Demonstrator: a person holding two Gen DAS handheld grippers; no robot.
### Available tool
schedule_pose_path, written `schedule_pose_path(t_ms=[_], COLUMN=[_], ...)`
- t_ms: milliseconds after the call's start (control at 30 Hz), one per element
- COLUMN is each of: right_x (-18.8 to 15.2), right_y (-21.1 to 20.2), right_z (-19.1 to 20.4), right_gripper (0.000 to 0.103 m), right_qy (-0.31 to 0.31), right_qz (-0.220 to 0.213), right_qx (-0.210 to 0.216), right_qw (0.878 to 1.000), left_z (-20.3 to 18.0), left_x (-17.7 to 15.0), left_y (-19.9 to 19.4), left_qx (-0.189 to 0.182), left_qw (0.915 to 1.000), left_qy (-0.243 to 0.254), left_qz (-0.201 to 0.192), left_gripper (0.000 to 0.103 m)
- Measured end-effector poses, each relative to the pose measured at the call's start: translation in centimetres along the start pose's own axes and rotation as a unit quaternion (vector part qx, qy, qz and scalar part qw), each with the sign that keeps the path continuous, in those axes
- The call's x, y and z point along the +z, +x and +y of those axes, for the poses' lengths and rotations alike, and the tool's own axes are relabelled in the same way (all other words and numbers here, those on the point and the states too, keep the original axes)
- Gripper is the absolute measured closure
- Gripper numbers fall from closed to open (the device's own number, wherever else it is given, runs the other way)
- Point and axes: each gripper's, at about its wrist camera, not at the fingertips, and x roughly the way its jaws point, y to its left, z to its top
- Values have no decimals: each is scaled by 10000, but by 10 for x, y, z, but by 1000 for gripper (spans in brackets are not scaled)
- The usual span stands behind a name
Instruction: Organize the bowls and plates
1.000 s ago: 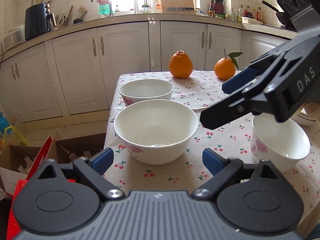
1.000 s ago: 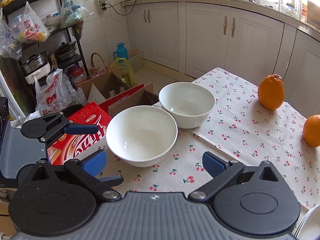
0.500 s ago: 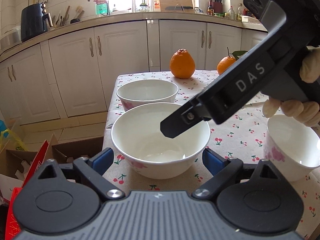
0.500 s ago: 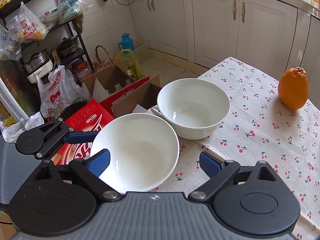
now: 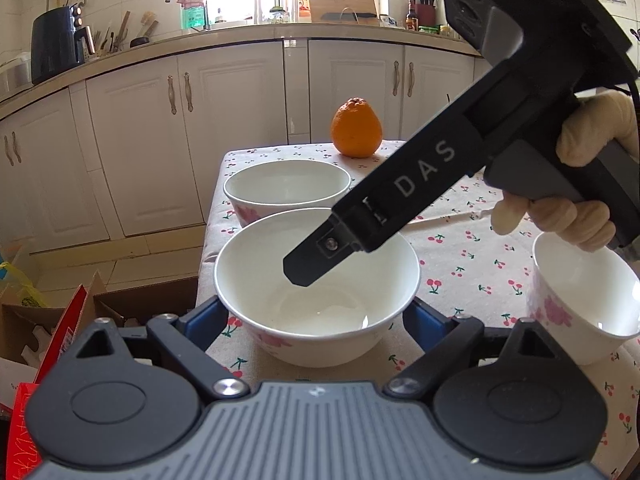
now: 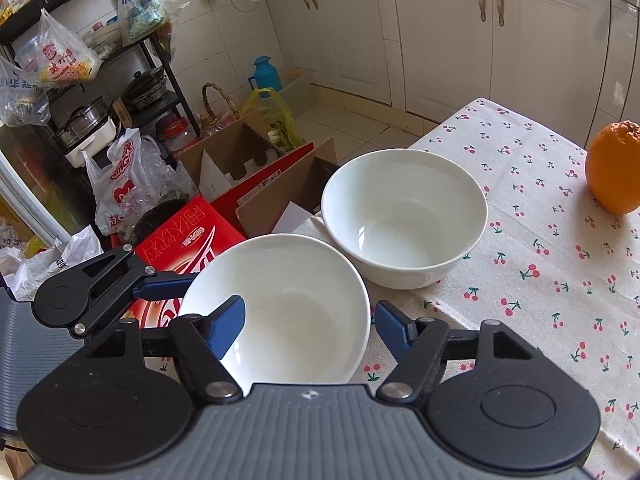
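Three white bowls with pink flowers stand on the cherry-print tablecloth (image 5: 460, 264). The near bowl (image 5: 316, 292) (image 6: 280, 312) lies between the blue pads of my left gripper (image 5: 314, 320), whose jaws are closing beside its walls; no firm press shows. My right gripper (image 6: 310, 324) reaches down from the upper right, its jaws closing astride the bowl's rim. Its left finger (image 6: 230, 318) (image 5: 308, 264) is inside the bowl and its right finger (image 6: 390, 328) is outside, apart from the wall. A second bowl (image 5: 286, 188) (image 6: 404, 220) stands just behind. The third bowl (image 5: 580, 300) is at the right.
An orange (image 5: 356, 128) (image 6: 614, 168) sits at the table's far end. The table's left edge runs close beside the near bowl. Below it lie a red carton (image 6: 180, 240), open cardboard boxes (image 6: 240, 160) and plastic bags. A gloved hand (image 5: 568, 216) holds the right gripper over the third bowl.
The right gripper has swung in over the near bowl and lowered one finger into it while its jaws narrowed. The left gripper has edged closer to the bowl.
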Motion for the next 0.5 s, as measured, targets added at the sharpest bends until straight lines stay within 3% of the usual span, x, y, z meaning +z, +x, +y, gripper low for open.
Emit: schedule_pose_path(t_ms=[500], right_x=[1], right_y=[3], right_z=[-2], right_gripper=[35], right_qy=[76], right_qz=[26], right_qx=[124], right_qw=[9999], left_z=[2], left_x=[2], left_y=[-1], left_qx=[-54], left_qw=[10000], left_qy=[25], left_qz=[12], left_gripper=[10])
